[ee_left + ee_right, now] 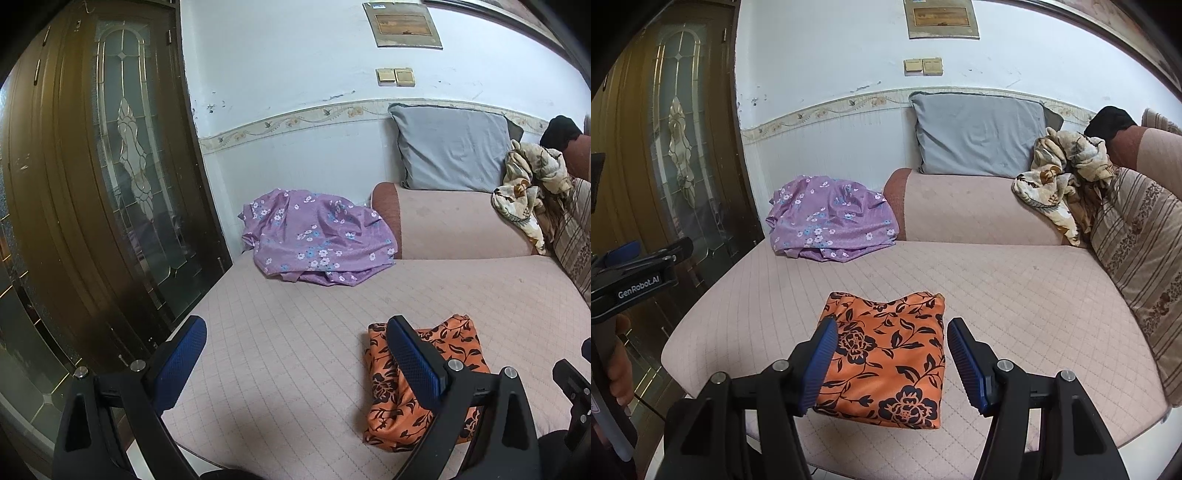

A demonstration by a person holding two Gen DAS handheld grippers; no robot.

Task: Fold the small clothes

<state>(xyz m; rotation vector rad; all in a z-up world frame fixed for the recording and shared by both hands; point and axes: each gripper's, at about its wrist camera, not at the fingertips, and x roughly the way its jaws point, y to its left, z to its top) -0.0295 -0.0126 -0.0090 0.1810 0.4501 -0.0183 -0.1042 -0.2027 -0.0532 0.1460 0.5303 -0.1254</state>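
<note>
Folded orange cloth (886, 354) lies on the near part of the pink sofa seat (1015, 295), both hand-held grippers spread and empty.

The right hand-held gripper (892, 362) hovers over the cloth, its blue pads (822, 363) wide apart on either side, not pressing it. The left hand-held gripper (295, 360) stands open to the cloth's left, nothing between its pads. A purple floral garment (831, 229) lies crumpled at the seat's far left corner. A grey pillow (979, 133) leans on the wall; a beige floral cloth (1063, 184) is bunched far right.
</note>
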